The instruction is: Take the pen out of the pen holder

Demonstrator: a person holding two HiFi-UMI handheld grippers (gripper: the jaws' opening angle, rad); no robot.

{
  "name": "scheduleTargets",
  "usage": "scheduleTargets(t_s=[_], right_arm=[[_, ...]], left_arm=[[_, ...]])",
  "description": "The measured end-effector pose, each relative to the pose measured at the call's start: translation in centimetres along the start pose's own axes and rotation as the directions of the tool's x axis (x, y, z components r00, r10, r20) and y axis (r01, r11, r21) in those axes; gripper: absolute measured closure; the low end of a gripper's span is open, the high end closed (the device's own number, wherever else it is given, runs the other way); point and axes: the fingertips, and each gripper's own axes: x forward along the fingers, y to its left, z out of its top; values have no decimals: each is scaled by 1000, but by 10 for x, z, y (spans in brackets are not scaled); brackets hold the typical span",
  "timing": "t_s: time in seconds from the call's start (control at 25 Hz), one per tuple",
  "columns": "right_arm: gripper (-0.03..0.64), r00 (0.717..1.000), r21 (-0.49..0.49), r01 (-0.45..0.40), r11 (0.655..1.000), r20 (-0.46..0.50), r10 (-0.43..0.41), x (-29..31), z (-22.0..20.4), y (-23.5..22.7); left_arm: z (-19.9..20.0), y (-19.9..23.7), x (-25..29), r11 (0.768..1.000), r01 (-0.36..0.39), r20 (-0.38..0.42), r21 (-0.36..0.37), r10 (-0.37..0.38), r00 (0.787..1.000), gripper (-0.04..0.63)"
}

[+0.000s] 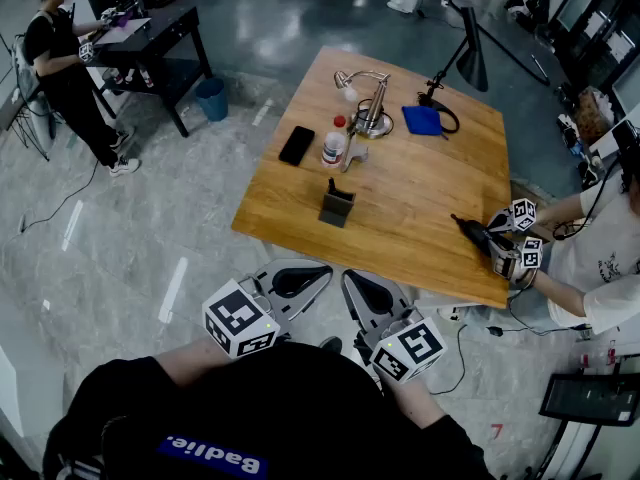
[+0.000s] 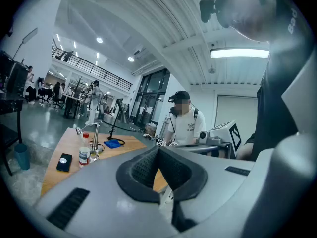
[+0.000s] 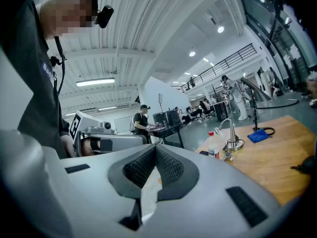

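Note:
A dark grey pen holder stands near the middle of the wooden table, with a black pen sticking up out of it. Both grippers hang off the table's near edge, close to my body and well short of the holder. My left gripper has its jaws together with nothing between them. My right gripper sits beside it, also shut and empty. Neither gripper view shows the holder; the jaws' own bodies hide it.
Beyond the holder stand a black phone, a red-capped bottle, a silver desk lamp, a blue cloth and a black lamp. Another person's grippers rest at the table's right edge. A black desk stands far left.

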Motion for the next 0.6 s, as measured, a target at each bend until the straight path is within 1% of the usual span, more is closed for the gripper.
scheduleTargets(t_s=[0.4, 0.6], right_arm=[[611, 1000, 6, -17, 1000, -9, 17, 7, -3, -3], [611, 999, 20, -44, 999, 13, 44, 8, -1, -5]], left_arm=[[-1, 6, 3, 1000, -10, -4, -1, 10, 1000, 597], [-2, 8, 6, 1000, -22, -7, -3, 22, 1000, 597]])
